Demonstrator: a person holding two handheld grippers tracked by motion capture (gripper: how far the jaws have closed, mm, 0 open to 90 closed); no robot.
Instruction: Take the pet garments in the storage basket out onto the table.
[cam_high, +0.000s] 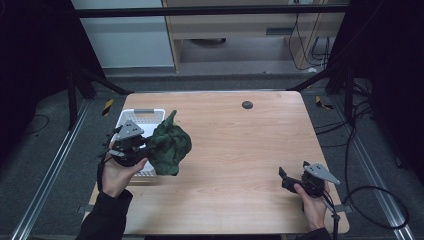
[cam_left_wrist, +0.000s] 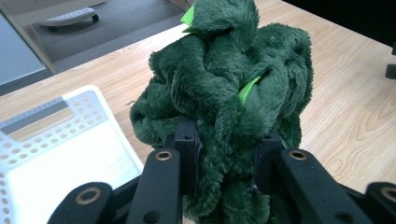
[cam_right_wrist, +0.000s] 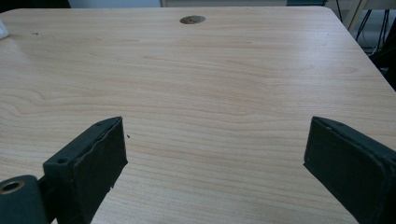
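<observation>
A dark green plush toy (cam_high: 170, 144) hangs above the table's left side, beside the white basket (cam_high: 142, 118). My left gripper (cam_high: 145, 146) is shut on the plush toy (cam_left_wrist: 224, 93), whose fur bulges out between and over the two black jaws; bright green patches show in its folds. Low at the table's right front, my right gripper (cam_high: 286, 178) stands open, held by a hand. In the right gripper view its two pads (cam_right_wrist: 100, 156) are wide apart with only bare wood between them.
The white perforated basket (cam_left_wrist: 56, 140) lies at the left edge of the wooden table (cam_high: 240, 150), just under and behind the left hand. A small dark round disc (cam_high: 247, 104) sits near the far edge. Cables trail on the floor at right.
</observation>
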